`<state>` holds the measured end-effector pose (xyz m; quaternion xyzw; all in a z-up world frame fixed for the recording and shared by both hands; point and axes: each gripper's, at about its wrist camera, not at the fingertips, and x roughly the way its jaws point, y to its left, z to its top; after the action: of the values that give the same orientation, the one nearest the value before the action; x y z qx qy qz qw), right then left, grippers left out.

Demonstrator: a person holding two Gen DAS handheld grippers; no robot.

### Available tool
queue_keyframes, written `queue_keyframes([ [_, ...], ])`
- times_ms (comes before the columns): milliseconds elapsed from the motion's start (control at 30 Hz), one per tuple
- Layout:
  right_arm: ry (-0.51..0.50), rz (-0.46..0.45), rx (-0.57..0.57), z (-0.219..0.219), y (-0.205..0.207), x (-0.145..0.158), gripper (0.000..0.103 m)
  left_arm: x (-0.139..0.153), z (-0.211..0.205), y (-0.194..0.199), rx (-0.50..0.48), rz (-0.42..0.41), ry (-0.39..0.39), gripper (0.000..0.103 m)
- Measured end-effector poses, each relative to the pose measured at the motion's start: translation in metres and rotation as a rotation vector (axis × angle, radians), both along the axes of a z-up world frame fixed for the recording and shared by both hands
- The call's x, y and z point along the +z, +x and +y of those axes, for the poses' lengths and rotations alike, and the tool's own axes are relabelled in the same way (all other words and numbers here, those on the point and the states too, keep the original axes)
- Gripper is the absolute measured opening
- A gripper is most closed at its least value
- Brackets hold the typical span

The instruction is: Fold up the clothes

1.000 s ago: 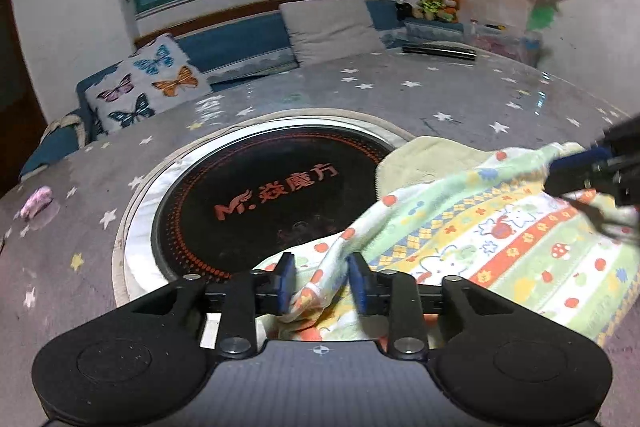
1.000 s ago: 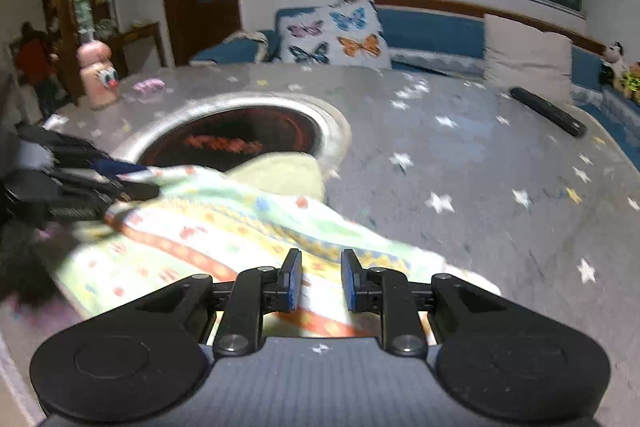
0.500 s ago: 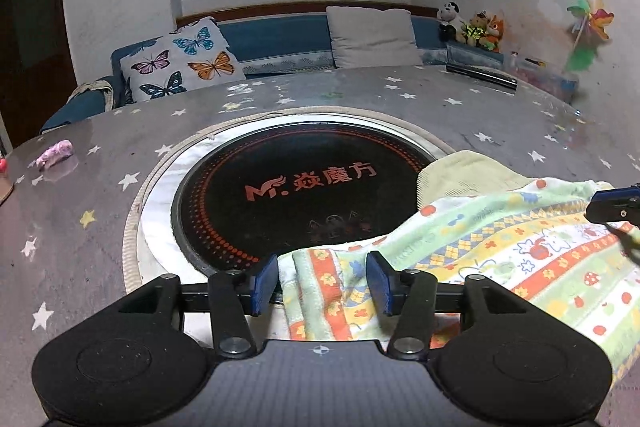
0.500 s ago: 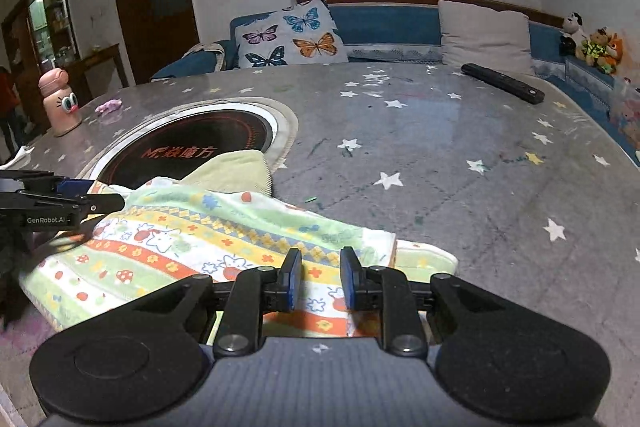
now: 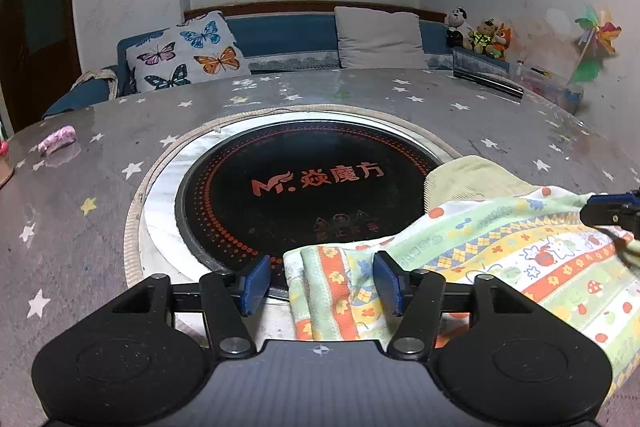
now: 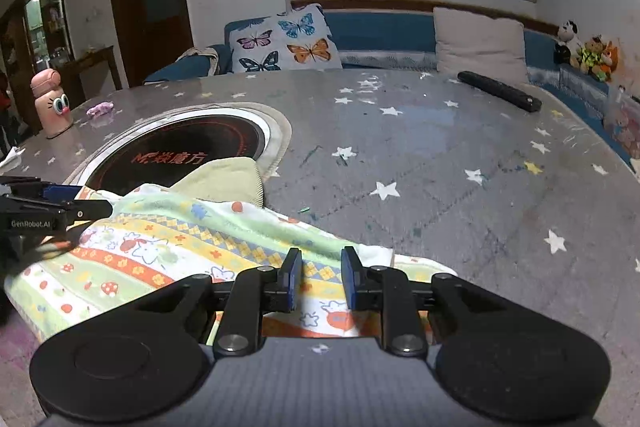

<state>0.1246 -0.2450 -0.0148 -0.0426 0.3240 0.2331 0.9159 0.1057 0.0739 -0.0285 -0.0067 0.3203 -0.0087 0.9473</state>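
Grey star-print tabletop (image 5: 100, 227) | patterned pastel cotton garment (image 5: 500, 255) lying lengthwise between grippers | left gripper (image 5: 320, 283) jaws opening, folded corner loose between | right gripper (image 6: 319, 277) hovering narrowly parted, gripping nothing.

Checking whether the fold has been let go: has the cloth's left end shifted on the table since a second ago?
Yes. The patterned cloth has sunk from its raised drape over the black cooktop and lies flatter; the left gripper is opening around its end.
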Motion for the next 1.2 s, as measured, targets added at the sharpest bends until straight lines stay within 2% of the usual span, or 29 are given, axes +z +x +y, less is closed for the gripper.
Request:
queue_keyframes([
  [233, 0.007, -0.039, 0.018, 0.0006, -0.0055, -0.0046, 0.029, -0.0004, 0.0001, -0.0001, 0.006, 0.000, 0.000, 0.064],
  [600, 0.010, -0.045, 0.043, 0.0025, -0.0074, -0.0049, 0.040, -0.0008, 0.0010, -0.0001, 0.018, 0.001, -0.001, 0.068],
  [1200, -0.001, -0.050, 0.047, 0.0043, -0.0083, -0.0052, 0.041, -0.0009, 0.0009, -0.0002, 0.024, 0.003, 0.000, 0.070],
])
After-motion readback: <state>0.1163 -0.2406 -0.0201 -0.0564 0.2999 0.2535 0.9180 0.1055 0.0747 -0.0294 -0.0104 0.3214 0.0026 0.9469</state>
